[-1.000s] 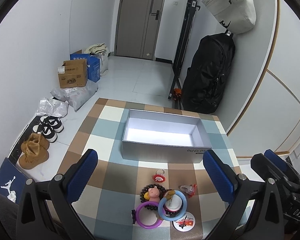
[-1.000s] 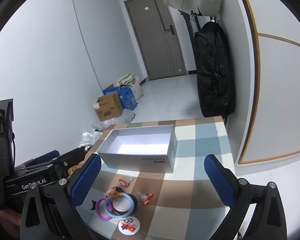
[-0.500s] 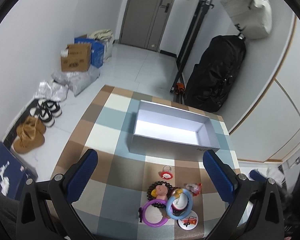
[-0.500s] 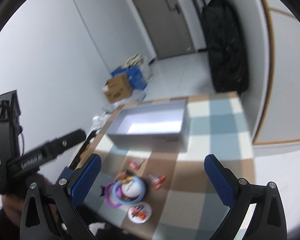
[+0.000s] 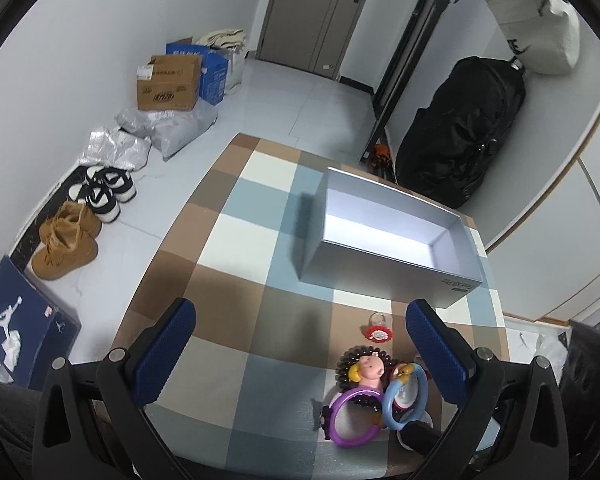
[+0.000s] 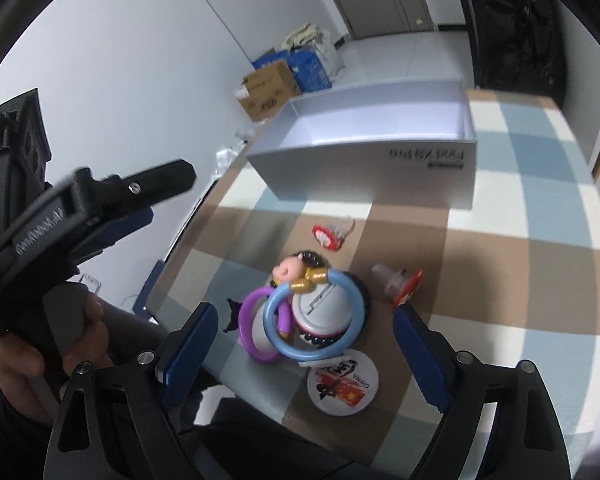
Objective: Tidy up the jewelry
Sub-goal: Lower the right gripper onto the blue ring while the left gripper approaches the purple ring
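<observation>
An open, empty grey cardboard box (image 5: pixel 384 264) stands beyond piled jewelry: a light-blue plastic bangle (image 6: pixel 314 316) overlapping a purple plastic bangle (image 6: pixel 256 330), over dark beads.

"CHINA" on round badge (image 6: pixel 343 383); Jumpman logo on blue box (image 5: pixel 18 334).

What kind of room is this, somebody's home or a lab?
Most likely the entrance area of a home: a door at the far end, shoes lined along the wall, cardboard boxes on the floor, and a black backpack hanging nearby.
</observation>
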Tool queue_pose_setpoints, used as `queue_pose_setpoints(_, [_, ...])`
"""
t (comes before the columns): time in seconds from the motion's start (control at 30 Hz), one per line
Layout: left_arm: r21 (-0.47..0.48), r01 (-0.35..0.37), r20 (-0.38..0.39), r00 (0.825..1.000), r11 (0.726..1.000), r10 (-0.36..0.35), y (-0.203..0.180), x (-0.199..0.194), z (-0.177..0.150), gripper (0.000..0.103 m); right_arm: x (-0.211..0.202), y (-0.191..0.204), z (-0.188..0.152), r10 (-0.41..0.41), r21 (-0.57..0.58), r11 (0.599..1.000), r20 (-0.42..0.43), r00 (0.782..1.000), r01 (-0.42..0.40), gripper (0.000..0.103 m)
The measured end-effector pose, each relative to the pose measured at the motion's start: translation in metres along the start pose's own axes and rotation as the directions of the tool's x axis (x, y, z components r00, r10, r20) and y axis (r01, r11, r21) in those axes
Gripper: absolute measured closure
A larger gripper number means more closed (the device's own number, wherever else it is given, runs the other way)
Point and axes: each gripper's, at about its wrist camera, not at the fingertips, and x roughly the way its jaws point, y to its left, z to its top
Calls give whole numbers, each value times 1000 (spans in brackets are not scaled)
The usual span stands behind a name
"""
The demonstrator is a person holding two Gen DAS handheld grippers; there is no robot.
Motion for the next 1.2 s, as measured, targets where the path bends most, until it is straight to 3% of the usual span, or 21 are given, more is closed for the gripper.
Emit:
queue_pose_setpoints(0.13, [-24,8,-15,1000,1000,-8,9,5,1,1,14,1,1,-29,-22,999,-36,999,28,15])
queue_pose_setpoints(0.23, [-43,24,-42,999,999,-26,12,9,0,1,25,5,0,-33,-37,999,-56,998,31,27])
queue_pose_setpoints(0.4, [-36,21,-44,999,999,-22,14,10,2,1,32,8,1,-87,-67,994,-67,994,83,32])
queue_pose_setpoints(0.47, [-35,16,-46,999,999,-18,16,11,2,1,32,8,2,-114,-78,991,-61,992,110,42])
queue_pose_setpoints(0.97, [1,14,-97,995,1000,-14,14,14,-6,1,-6,-5,14,-96,-18,995,49,994,97,42])
queue_pose_setpoints(1.2, [49,26,-167,986,998,-17,10,15,-25,1,-38,-26,23,-88,98,992,131,987,75,42])
